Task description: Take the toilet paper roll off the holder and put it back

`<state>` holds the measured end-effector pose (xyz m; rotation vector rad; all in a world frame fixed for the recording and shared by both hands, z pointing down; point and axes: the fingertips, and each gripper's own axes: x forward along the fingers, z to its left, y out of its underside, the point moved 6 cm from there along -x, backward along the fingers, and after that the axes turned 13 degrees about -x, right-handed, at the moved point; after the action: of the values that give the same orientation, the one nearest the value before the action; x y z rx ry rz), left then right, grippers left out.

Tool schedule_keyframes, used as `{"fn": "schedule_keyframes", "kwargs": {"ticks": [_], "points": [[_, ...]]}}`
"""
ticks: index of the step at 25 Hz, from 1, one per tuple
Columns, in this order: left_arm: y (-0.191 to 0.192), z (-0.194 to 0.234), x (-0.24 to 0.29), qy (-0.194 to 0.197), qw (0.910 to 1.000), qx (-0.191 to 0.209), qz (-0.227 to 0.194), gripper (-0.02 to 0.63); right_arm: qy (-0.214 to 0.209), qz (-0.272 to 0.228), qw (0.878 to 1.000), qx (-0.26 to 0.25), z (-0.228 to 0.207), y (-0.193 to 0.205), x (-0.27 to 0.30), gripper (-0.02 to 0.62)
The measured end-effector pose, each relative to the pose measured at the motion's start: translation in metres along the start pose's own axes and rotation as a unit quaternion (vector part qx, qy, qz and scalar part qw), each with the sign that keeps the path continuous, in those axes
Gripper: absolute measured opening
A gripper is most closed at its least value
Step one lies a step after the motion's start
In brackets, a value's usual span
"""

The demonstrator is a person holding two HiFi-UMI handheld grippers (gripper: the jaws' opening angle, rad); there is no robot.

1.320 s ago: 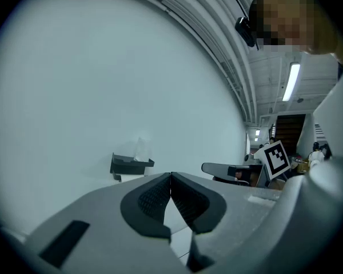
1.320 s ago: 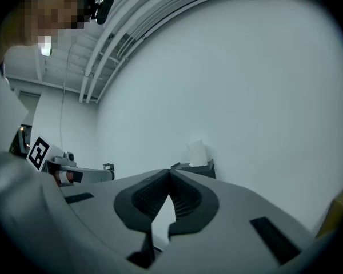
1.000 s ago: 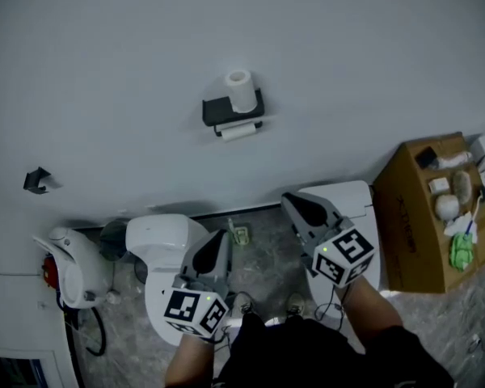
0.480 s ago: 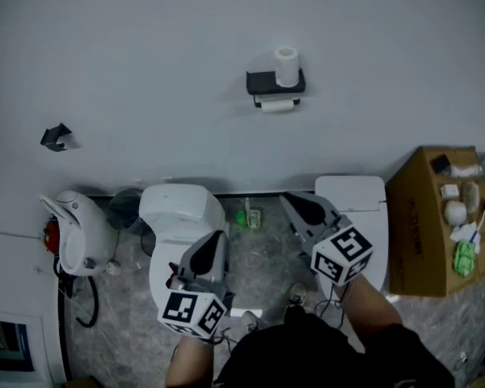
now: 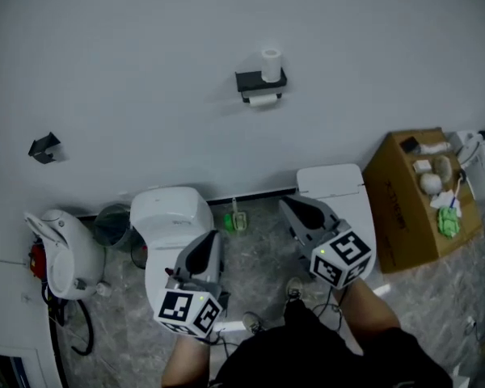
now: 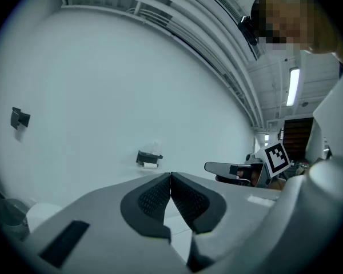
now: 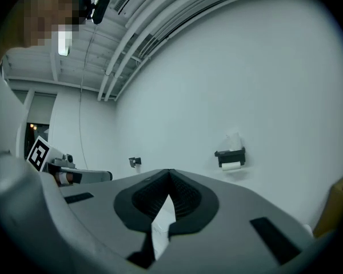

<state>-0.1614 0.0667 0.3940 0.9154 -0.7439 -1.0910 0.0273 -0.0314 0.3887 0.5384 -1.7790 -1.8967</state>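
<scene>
While the left gripper (image 6: 171, 178) and right gripper (image 7: 169, 177) are both closed tight on nothing, one black holder (image 5: 253, 80) on the white wall (image 5: 145, 55) bears two toilet paper rolls: a hung roll (image 5: 261, 99) underneath, an upright roll (image 5: 270, 63) on top. Two toilets (image 5: 171, 215) (image 5: 331, 186) and one cardboard box (image 5: 396, 208) stand on the grey marbled floor (image 5: 259, 265).

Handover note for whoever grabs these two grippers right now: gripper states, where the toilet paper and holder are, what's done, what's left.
Left gripper: shut, empty.
Right gripper: shut, empty.
Both held short of the wall.
Black holder on the wall ahead; upright roll on its top, second roll hanging underneath.
Done: nothing visible.
Left: take roll off, put it back.
</scene>
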Motion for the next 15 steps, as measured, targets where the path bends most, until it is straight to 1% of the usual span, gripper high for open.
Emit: {"fn": "schedule_keyframes", "kwargs": {"ticks": [5, 8, 10, 12, 15], "points": [[0.019, -0.019, -0.001, 0.069, 0.9972, -0.015, 0.026, 0.003, 0.067, 0.022, 0.997, -0.003, 0.011, 0.0, -0.051, -0.002], [0.027, -0.033, -0.003, 0.096, 0.9943, -0.023, 0.039, 0.003, 0.097, 0.032, 0.995, -0.002, 0.016, 0.001, -0.077, -0.002], [0.029, -0.043, -0.005, 0.11, 0.9929, -0.022, 0.041, 0.003, 0.108, 0.034, 0.994, 0.002, 0.017, 0.0, -0.09, -0.002], [0.029, -0.052, -0.006, 0.114, 0.9925, -0.018, 0.041, 0.003, 0.113, 0.031, 0.993, 0.005, 0.017, -0.001, -0.099, -0.002], [0.03, -0.064, -0.006, 0.112, 0.993, -0.013, 0.037, 0.003, 0.105, 0.027, 0.994, 0.008, 0.014, -0.001, -0.106, -0.002]]}}
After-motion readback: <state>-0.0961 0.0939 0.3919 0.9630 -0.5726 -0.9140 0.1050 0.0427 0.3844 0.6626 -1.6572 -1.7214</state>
